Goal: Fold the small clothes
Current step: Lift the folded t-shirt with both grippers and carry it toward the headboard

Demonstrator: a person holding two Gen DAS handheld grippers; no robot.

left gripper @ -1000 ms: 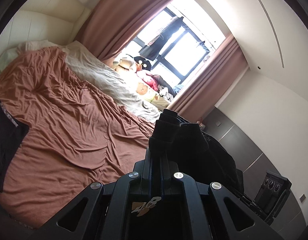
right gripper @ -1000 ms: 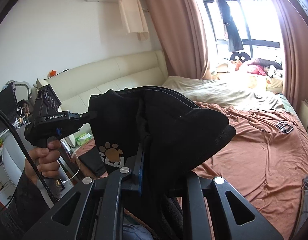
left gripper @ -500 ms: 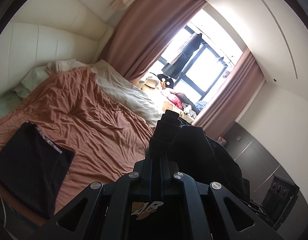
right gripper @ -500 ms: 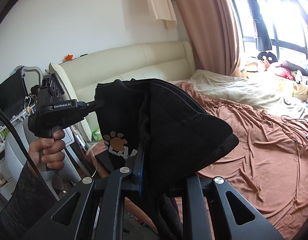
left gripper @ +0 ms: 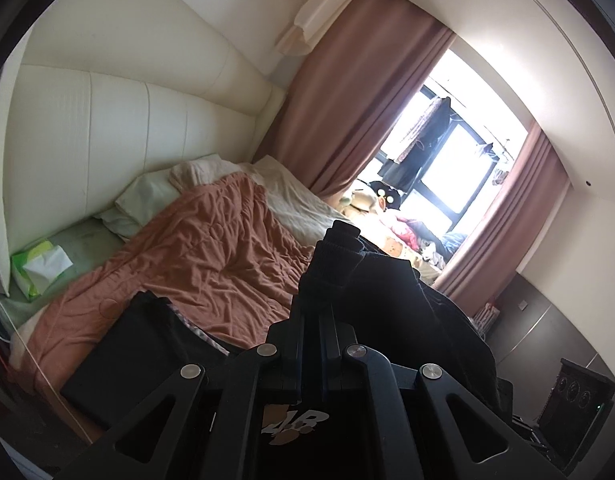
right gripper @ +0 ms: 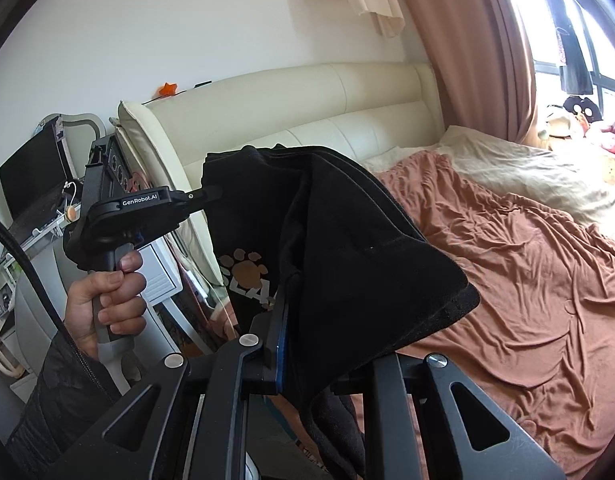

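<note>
A black garment [right gripper: 347,248] with an orange paw print hangs in the air between both grippers, above the near side of the bed. My right gripper [right gripper: 291,312] is shut on one bunched edge, and the cloth drapes over its fingers and hides the tips. My left gripper [right gripper: 211,193], held by a hand [right gripper: 103,300], pinches the garment's far top corner. In the left wrist view that gripper [left gripper: 314,308] is shut on a thick bunch of the same black garment [left gripper: 387,292]. A second black garment [left gripper: 135,352] lies folded flat on the brown quilt [left gripper: 211,256].
The cream headboard [right gripper: 347,120] and pillows [left gripper: 147,196] are ahead. A green tissue pack [left gripper: 39,268] lies by the headboard. A desk with a monitor [right gripper: 31,180] stands left of the bed. Plush toys [left gripper: 371,200] lie under the curtained window [left gripper: 447,160].
Both hands have carried the black garment sideways toward the headboard end of the bed. The folded black garment on the quilt now sits closer under the left gripper. Both grips are unchanged.
</note>
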